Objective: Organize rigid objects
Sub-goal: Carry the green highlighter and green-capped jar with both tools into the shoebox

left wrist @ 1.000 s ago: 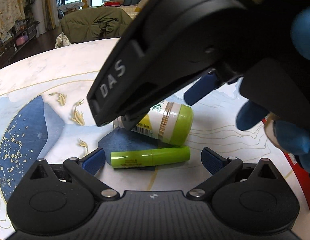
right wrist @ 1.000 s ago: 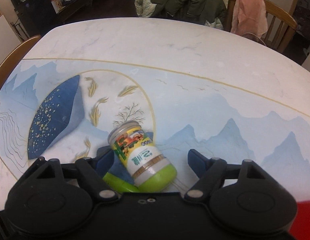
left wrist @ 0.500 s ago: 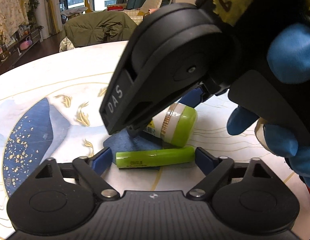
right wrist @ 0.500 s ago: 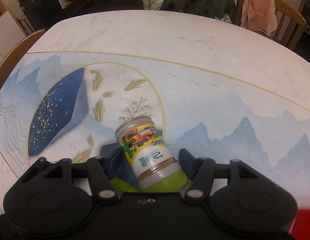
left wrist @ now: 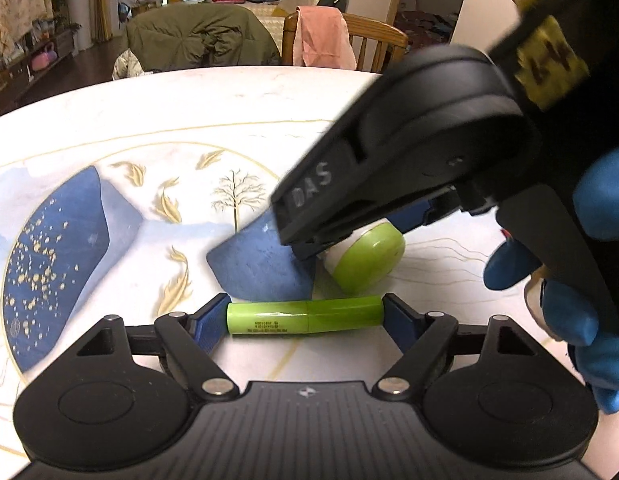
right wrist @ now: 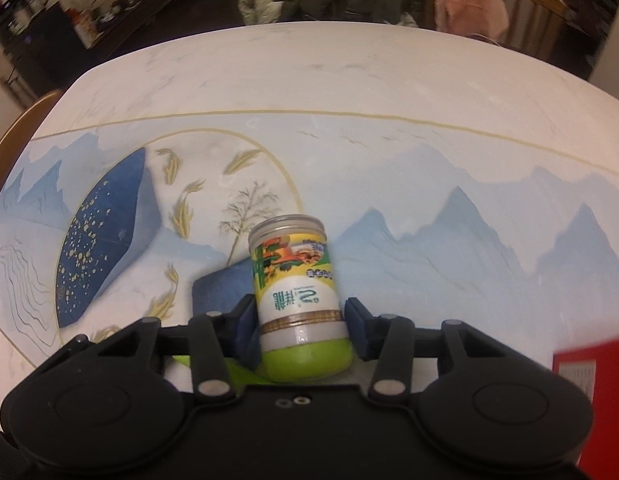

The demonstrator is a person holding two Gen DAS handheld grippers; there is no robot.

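Left gripper [left wrist: 305, 316] clamped endwise on green tube [left wrist: 305, 317], low over table [left wrist: 189, 108], near its middle. Right gripper [right wrist: 299, 320] narrowed around jar [right wrist: 299, 304], green cap toward camera, probably gripped, tilted up, likely for standing it upright.

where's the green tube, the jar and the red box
green tube [left wrist: 304, 315], left wrist view, middle of its body
jar [right wrist: 295, 296], right wrist view, on its label
red box [right wrist: 589, 396], right wrist view, its visible face at the frame's edge
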